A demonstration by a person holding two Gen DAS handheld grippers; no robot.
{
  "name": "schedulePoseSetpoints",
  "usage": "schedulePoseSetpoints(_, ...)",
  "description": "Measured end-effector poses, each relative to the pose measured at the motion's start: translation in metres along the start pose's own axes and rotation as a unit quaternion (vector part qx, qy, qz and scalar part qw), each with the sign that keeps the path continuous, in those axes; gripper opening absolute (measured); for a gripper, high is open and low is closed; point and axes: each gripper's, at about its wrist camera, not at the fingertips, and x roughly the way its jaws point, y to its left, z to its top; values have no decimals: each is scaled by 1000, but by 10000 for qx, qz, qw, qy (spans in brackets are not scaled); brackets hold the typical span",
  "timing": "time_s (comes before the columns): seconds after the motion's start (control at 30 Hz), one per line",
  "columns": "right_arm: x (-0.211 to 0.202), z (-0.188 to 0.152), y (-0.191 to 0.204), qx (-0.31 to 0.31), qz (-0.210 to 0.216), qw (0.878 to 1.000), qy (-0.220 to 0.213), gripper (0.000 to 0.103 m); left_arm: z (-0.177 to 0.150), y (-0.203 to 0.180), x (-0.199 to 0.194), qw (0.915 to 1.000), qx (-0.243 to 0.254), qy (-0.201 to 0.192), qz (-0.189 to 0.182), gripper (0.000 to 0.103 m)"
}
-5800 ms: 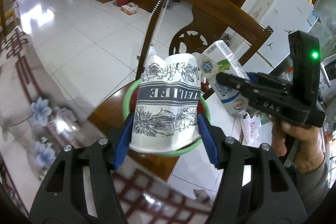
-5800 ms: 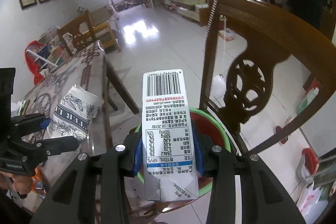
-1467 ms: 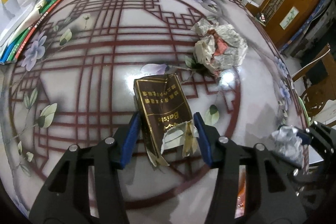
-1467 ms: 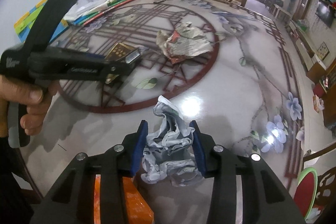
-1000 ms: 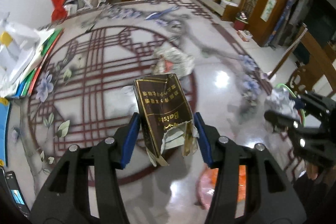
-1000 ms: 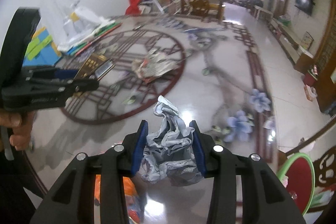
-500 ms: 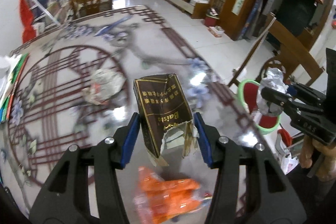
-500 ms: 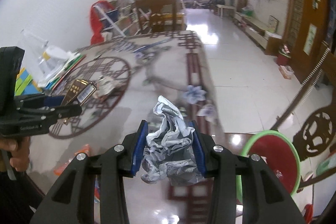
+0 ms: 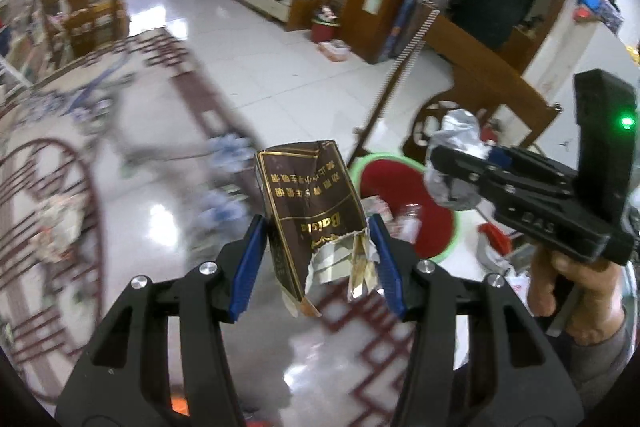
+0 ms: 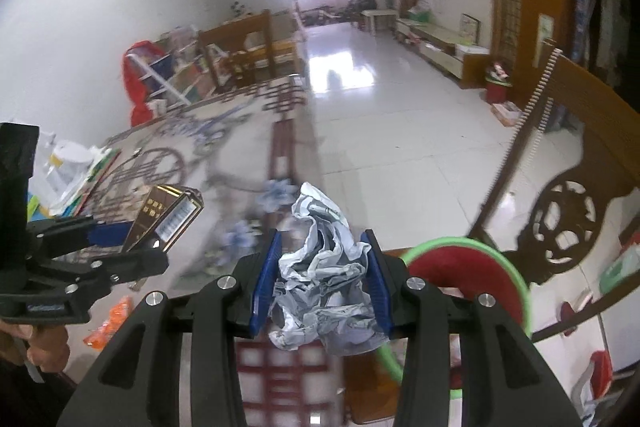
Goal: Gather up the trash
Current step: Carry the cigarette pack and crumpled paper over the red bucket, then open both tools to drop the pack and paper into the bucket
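While my left gripper [image 9: 318,259] has its jaws clenched on a torn brown cigarette pack [image 9: 316,219], I hold it in the air above the edge of the patterned surface [image 9: 132,211], short of the red bin with a green rim [image 9: 404,203]. My right gripper [image 10: 322,285] has its jaws clamped on a crumpled wad of grey-white paper [image 10: 324,287], raised beside that bin [image 10: 464,271], which sits on the seat of a carved wooden chair [image 10: 568,207]. A second crumpled wad [image 9: 56,223] lies back on the surface, and an orange wrapper [image 10: 108,319] sits near its edge.
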Motion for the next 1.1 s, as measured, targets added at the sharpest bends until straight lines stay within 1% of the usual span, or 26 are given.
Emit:
schedulePoseSetpoints(0.17, -6, 2, -56, 322, -357, 9988, 5, 39, 16, -37, 28, 9986, 176, 63, -485, 50)
schedulePoseSetpoints(0.3, -10, -1, -97, 670, -531, 9963, 4, 39, 26, -61, 50, 9966, 268, 137, -762, 50)
schedulePoseSetpoints(0.47, -11, -10, -130, 921, -628, 9938, 54, 39, 37, -85, 78, 9937, 355, 250, -1035, 50)
schedulePoseSetpoints(0.6, -11, -16, -149, 1054, -686, 9920, 89, 39, 41, -102, 101, 9915, 439, 387, -1158, 50)
schedulePoseSetpoints(0.8, -1, -23, -167, 1233, -751, 9892, 256, 39, 37, -118, 132, 9894, 553, 662, -1172, 51)
schedulePoseSetpoints(0.93, 2, -20, -168, 1261, -739, 9890, 239, 39, 28, -123, 141, 9885, 608, 763, -1157, 51)
schedulePoseSetpoints(1.1, 5, -17, -169, 1309, -729, 9884, 235, 39, 28, -127, 145, 9884, 656, 803, -1110, 51)
